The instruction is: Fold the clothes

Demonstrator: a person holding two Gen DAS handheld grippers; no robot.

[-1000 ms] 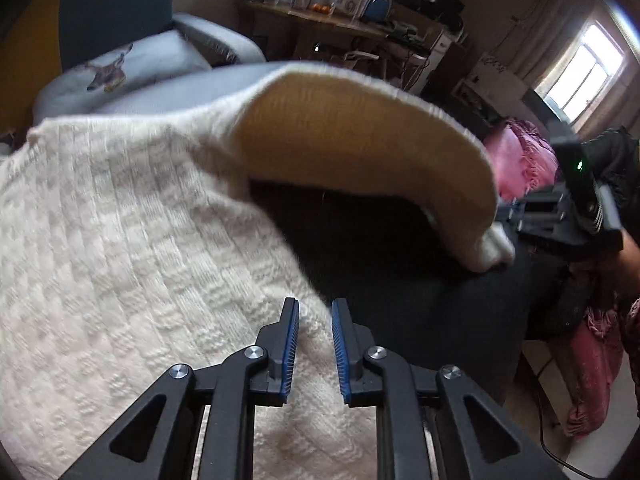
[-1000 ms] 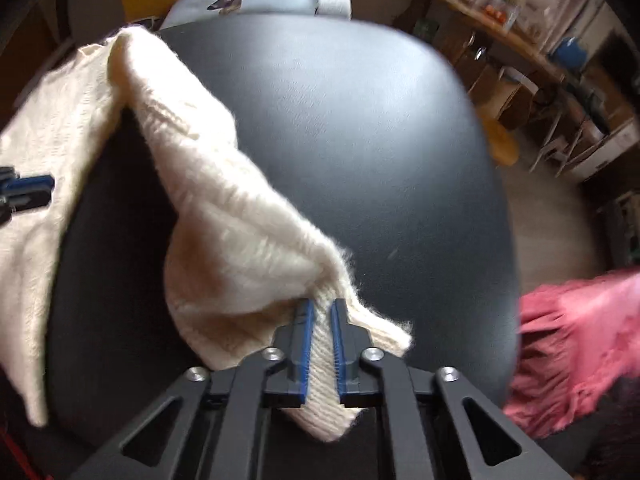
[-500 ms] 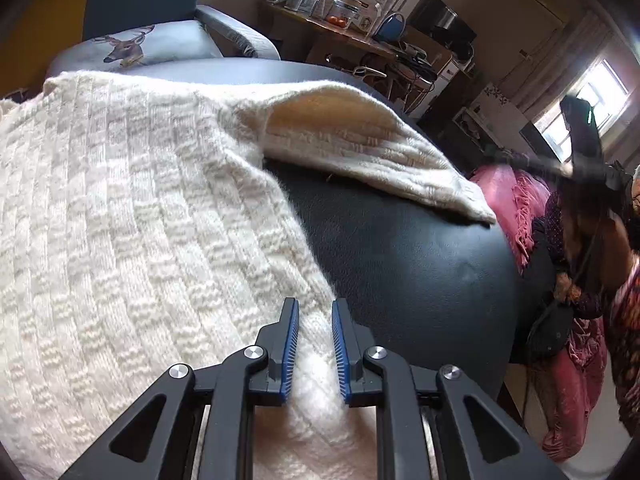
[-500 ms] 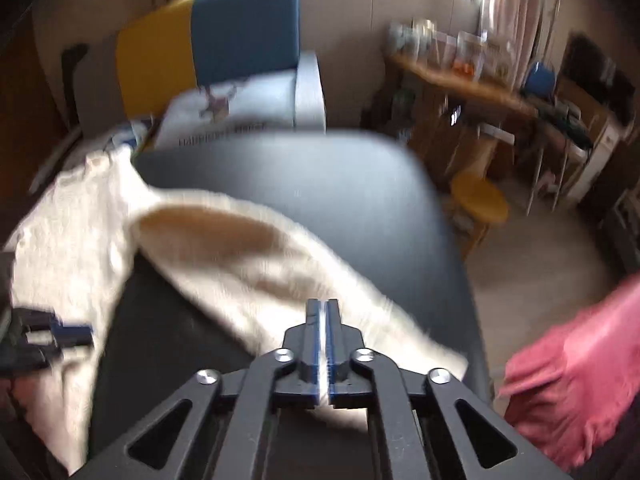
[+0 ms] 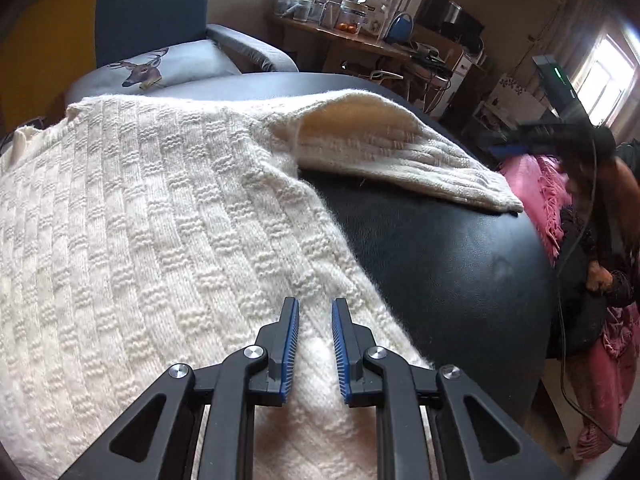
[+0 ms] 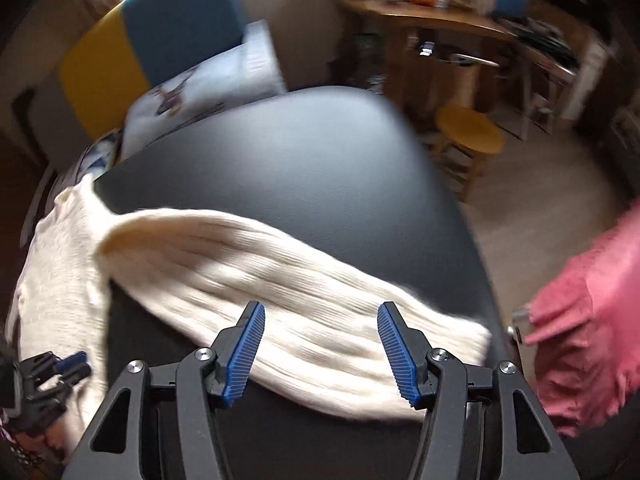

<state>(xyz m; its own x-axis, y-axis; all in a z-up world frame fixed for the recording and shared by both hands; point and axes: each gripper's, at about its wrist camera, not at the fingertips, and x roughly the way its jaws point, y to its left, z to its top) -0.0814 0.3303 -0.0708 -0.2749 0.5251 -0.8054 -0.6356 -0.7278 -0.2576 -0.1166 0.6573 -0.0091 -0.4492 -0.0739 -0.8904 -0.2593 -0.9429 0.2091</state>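
Observation:
A cream knitted sweater (image 5: 140,220) lies spread over the left of a black padded table (image 5: 460,280). Its sleeve (image 5: 400,152) stretches flat to the right across the black top. My left gripper (image 5: 315,308) sits low on the sweater's near edge, its jaws narrowly apart with knit bunched between them. In the right wrist view my right gripper (image 6: 320,312) hovers wide open just above the sleeve (image 6: 300,280), holding nothing. The left gripper (image 6: 76,362) shows at the sweater's left edge there. In the left wrist view the right gripper (image 5: 532,136) is a dark blur beyond the cuff.
A blue and yellow armchair with a deer cushion (image 5: 144,68) stands behind the table. A cluttered wooden desk (image 5: 360,40) and a round stool (image 6: 470,136) are at the far right. Pink fabric (image 6: 580,340) hangs by the table's right edge, near a person's hand (image 5: 600,280).
The right gripper carried the lifted sleeve out to the right, let it drop flat on the table, then opened wide and drew back. The left gripper stayed on the sweater.

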